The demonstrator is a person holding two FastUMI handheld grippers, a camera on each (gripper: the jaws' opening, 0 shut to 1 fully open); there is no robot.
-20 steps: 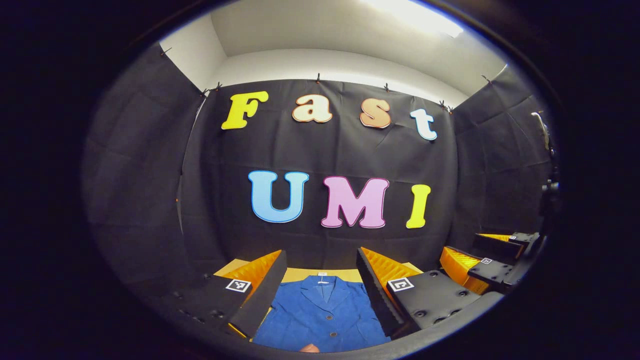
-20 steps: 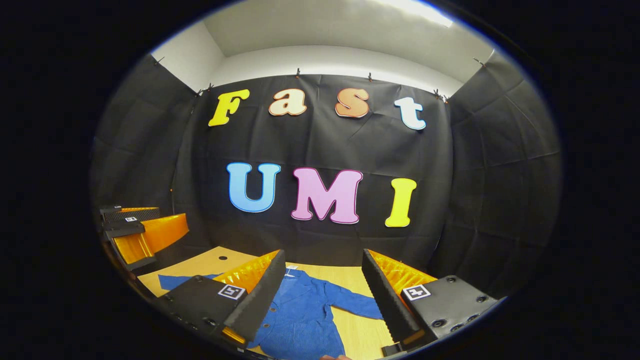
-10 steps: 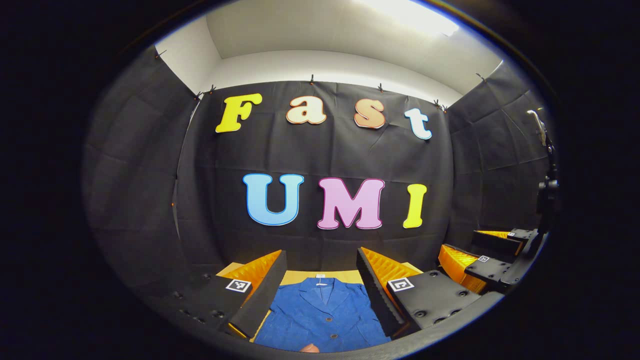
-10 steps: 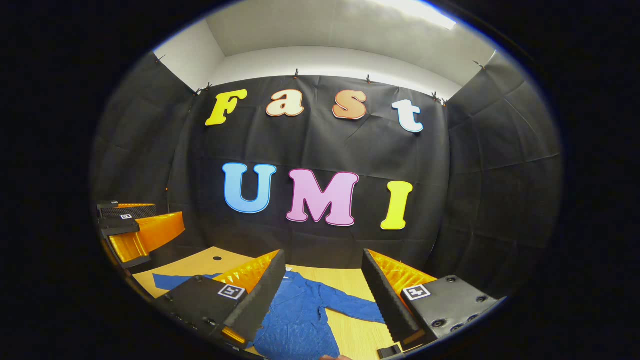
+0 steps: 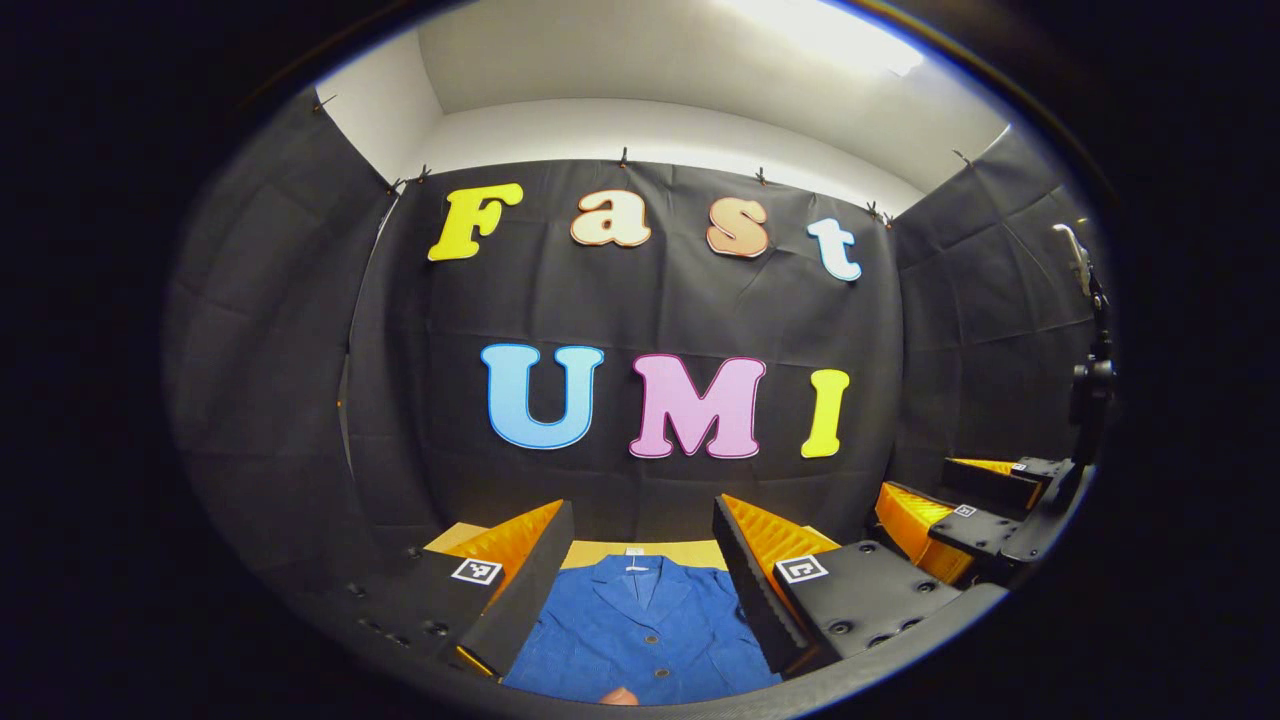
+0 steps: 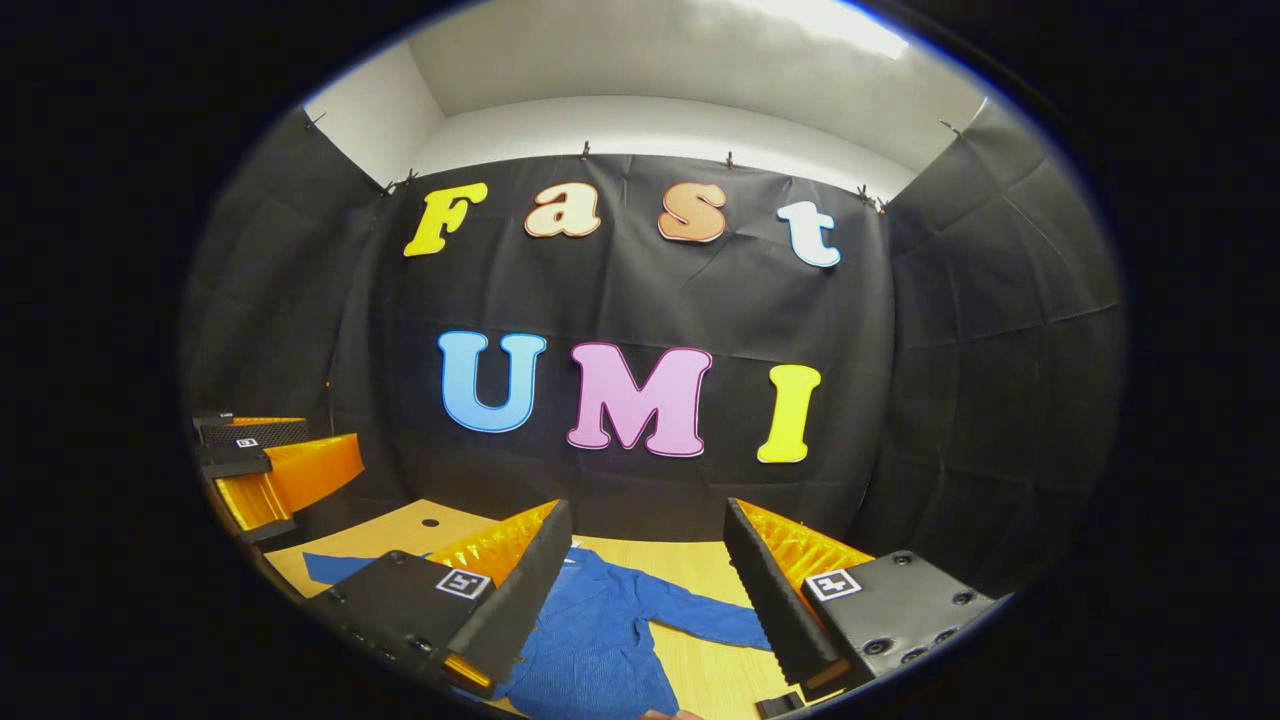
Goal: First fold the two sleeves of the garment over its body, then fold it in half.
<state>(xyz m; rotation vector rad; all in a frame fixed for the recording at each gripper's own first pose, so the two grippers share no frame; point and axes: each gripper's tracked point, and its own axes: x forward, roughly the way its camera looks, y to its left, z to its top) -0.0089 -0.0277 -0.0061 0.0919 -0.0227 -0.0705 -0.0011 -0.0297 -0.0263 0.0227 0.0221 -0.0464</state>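
Little had been shifted since the earlier frames: both views had been tilted only slightly, the garment staying flat and both grippers staying aloft and spread. Nearest in the left gripper view, the left gripper [image 5: 640, 575] was held with its fingers wide apart and nothing between them, and the blue garment [image 5: 645, 630] was seen directly below and ahead, its collar pointing away toward the booth wall and its button line running straight along the gripper's own axis. In the right gripper view, the right gripper [image 6: 650, 580] was likewise parted and empty, with the garment [image 6: 600, 645] lying below and a little to the left. One sleeve [image 6: 700, 618] was stretched out flat over the wooden tabletop [image 6: 700, 560] toward the right finger, so the right gripper was judged the nearer one for it. Farther off, the other sleeve [image 6: 335, 568] was spread toward the left gripper [image 6: 265, 475], seen at the left edge. Neither sleeve had yet been folded, so the task was judged to be at its start. Farthest, the right gripper [image 5: 975, 505] was seen at the right edge of the left gripper view.
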